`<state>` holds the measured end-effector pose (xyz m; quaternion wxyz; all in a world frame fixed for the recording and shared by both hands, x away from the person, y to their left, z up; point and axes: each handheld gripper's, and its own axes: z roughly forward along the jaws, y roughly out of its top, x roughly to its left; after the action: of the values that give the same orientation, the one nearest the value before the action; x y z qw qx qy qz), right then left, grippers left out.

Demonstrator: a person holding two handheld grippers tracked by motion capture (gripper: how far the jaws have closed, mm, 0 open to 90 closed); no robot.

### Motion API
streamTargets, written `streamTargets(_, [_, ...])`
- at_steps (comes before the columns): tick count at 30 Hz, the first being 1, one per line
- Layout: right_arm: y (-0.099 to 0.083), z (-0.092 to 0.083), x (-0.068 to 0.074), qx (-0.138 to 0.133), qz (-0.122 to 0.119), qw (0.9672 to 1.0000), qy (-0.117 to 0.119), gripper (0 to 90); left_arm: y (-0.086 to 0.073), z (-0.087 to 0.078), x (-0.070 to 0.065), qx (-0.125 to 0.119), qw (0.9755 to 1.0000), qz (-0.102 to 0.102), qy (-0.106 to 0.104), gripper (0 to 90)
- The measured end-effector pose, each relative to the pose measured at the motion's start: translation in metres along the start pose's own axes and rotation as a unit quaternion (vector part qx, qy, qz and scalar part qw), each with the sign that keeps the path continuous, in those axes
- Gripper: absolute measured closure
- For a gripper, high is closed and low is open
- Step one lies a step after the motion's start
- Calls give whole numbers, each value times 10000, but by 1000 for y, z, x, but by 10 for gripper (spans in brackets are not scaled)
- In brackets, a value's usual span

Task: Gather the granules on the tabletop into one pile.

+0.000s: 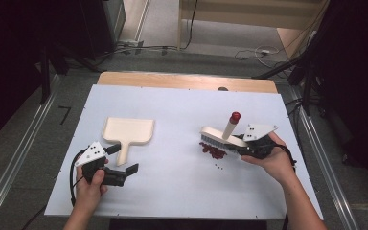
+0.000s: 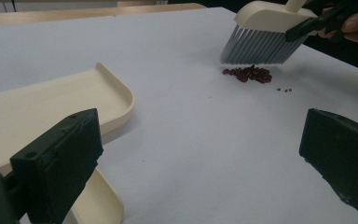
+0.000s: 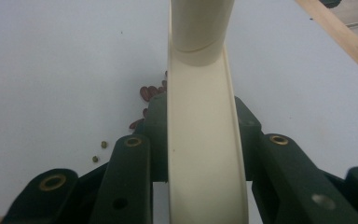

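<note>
Two grippers work over the white bench (image 1: pixel 172 182) in the high view. The right gripper (image 1: pixel 243 148) sits toward the bench's right edge, its jaws clamped on the cream brush (image 1: pixel 220 136) at the end of the brush head. The brush's bristles point down at a small heap of dark red beans (image 1: pixel 213 151), and its handle with a red tip rises toward the far edge. A few loose beans lie just nearer the near edge than the heap. Toward the left edge lies the cream dustpan (image 1: pixel 128 132), its handle pointing at the near edge. The left gripper (image 1: pixel 124 163) rests near the near-left corner with its jaws spread wide, one on each side of the end of the dustpan's handle and not pressing it.

From the left gripper view, the two black jaws stand far apart with bare bench between them. The dustpan (image 2: pixel 51 105) lies behind the left-hand jaw. Farther off, the brush (image 2: pixel 265 37) hangs with its grey bristles just over the beans (image 2: pixel 249 73), held by the right gripper (image 2: pixel 307 25).

From the right gripper view, the jaws press on both flanks of the brush (image 3: pixel 205 140), which runs up the middle. Some beans (image 3: pixel 149 93) show just beyond the left-hand jaw, and two small specks lie apart from them.
</note>
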<state>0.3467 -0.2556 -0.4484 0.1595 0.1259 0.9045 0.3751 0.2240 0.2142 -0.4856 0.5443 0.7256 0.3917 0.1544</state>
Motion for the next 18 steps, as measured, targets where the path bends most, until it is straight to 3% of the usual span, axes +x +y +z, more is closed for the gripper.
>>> streamTargets(3, [4, -7, 2, -46, 134, 9999, 49, 653, 0, 0, 0, -4, 10000, -3, -5, 0])
streamTargets(9, [11, -13, 13, 93, 437, 9976, 534, 653, 0, 1, 0, -10, 10000, -11, -5, 0])
streamTargets(18, [8, -8, 26, 202, 759, 9910, 1082, 653, 0, 1, 0, -12, 10000, -16, -5, 0])
